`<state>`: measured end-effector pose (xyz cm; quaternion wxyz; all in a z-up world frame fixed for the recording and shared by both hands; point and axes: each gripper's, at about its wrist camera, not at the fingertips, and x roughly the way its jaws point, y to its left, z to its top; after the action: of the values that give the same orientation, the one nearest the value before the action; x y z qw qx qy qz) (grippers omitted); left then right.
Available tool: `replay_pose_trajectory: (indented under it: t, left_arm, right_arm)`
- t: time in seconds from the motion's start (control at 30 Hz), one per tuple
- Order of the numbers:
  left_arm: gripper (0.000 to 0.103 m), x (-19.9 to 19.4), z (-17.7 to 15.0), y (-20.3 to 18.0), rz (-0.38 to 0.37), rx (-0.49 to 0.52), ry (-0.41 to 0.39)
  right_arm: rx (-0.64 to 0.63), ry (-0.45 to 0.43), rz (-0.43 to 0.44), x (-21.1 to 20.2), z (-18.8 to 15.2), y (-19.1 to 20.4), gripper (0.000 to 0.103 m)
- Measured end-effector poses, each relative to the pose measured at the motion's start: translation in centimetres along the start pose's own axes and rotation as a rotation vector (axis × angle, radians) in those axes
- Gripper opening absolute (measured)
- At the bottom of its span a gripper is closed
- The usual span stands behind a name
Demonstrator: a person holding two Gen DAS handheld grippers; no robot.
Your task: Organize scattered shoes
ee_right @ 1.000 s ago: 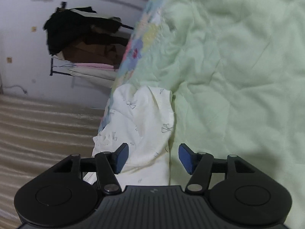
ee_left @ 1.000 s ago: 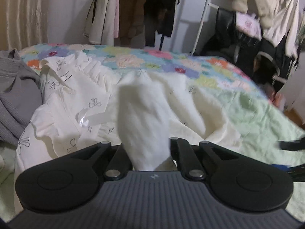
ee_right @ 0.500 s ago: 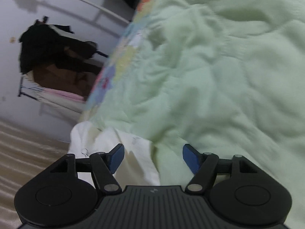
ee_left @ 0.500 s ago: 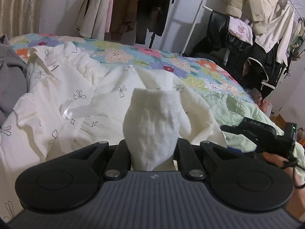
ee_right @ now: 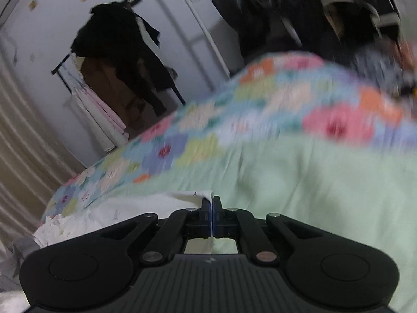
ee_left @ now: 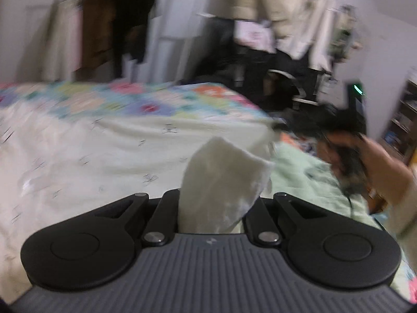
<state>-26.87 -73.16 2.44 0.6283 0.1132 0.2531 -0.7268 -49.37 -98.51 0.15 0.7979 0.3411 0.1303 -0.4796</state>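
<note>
**Both grippers pinching white fabric over bed**

While blur smears both views, the left gripper (ee_left: pixel 212 203) pinches a white cloth fold (ee_left: pixel 224 180) rising toward 12 o'clock. Right gripper (ee_right: pixel 211 206), just closed, nips the cream printed garment (ee_right: pixel 146 208) edge on the green quilt (ee_right: pixel 325 182).

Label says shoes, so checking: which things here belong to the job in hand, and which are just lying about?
In hand: white printed garment, a fold held in the left gripper; right gripper, whose jaws have just been closing, now pinches its corner.
Lying about: floral quilt, hanging clothes, curtain. No shoes in view.
</note>
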Motion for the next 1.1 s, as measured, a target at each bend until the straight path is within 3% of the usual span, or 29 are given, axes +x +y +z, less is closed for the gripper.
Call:
replay_pose_trajectory:
  t: [0.03, 0.1, 0.23, 0.27, 0.33, 0.37, 0.4, 0.47, 0.53, 0.6, 0.7, 0.8, 0.93, 0.97, 1.03, 1.1]
  left_arm:
    - [0.007, 0.6, 0.3, -1.1, -0.022, 0.007, 0.020]
    - [0.007, 3.6, 1.1, -5.4, -0.147, 0.011, 0.113]
    - [0.007, 9.6, 1.4, -11.6, -0.327, -0.018, 0.287]
    - [0.007, 11.2, 1.0, -12.7, -0.337, -0.023, 0.322]
    - [0.008, 14.2, -0.6, -14.0, -0.340, -0.031, 0.388]
    - [0.010, 15.6, -1.6, -14.3, -0.337, -0.041, 0.423]
    - [0.010, 16.5, -2.4, -14.2, -0.328, -0.055, 0.459]
    - [0.010, 16.8, -3.9, -13.5, -0.351, -0.083, 0.511]
    - [0.018, 15.4, -3.9, -13.0, -0.350, -0.046, 0.505]
    - [0.058, 13.1, -3.0, -12.4, -0.321, 0.018, 0.472]
    - [0.076, 8.6, -1.0, -10.1, -0.310, 0.061, 0.409]
    - [0.087, 4.2, 0.5, -6.3, -0.277, 0.042, 0.374]
    - [0.094, -1.0, 0.9, -0.5, -0.089, 0.012, 0.295]
    - [0.096, -3.1, 0.7, 2.4, -0.003, -0.021, 0.261]
    - [0.103, -4.9, 0.4, 6.5, 0.091, -0.095, 0.234]
    - [0.103, -7.2, -1.1, 12.8, 0.215, -0.234, 0.207]
  right_arm:
    - [-0.018, -0.016, -0.018, -0.7, 1.7, -0.9, 0.001]
    - [-0.030, -0.055, -0.059, -1.9, 5.0, -2.8, 0.001]
    - [-0.056, -0.102, -0.156, -3.1, 8.4, -6.2, 0.001]
    - [-0.021, -0.059, -0.146, -2.8, 9.5, -8.9, 0.002]
    - [0.085, 0.015, -0.151, -2.4, 9.3, -12.6, 0.017]
    - [0.151, 0.044, -0.160, -2.5, 8.9, -14.4, 0.029]
    - [0.223, 0.038, -0.156, -3.4, 8.0, -16.0, 0.037]
    - [0.334, 0.050, -0.097, -5.2, 5.9, -18.3, 0.047]
    - [0.369, 0.116, -0.021, -6.2, 3.6, -19.1, 0.047]
    - [0.400, 0.231, 0.090, -8.4, -1.1, -19.6, 0.051]
    - [0.395, 0.325, 0.154, -11.3, -6.9, -18.3, 0.060]
    - [0.431, 0.367, 0.200, -13.8, -12.3, -16.4, 0.063]
    - [0.600, 0.343, 0.240, -15.4, -17.5, -14.8, 0.068]
    - [0.647, 0.336, 0.239, -16.0, -19.1, -14.5, 0.068]
    - [0.712, 0.331, 0.238, -16.4, -21.2, -14.2, 0.069]
    - [0.753, 0.334, 0.235, -16.2, -22.4, -14.3, 0.069]
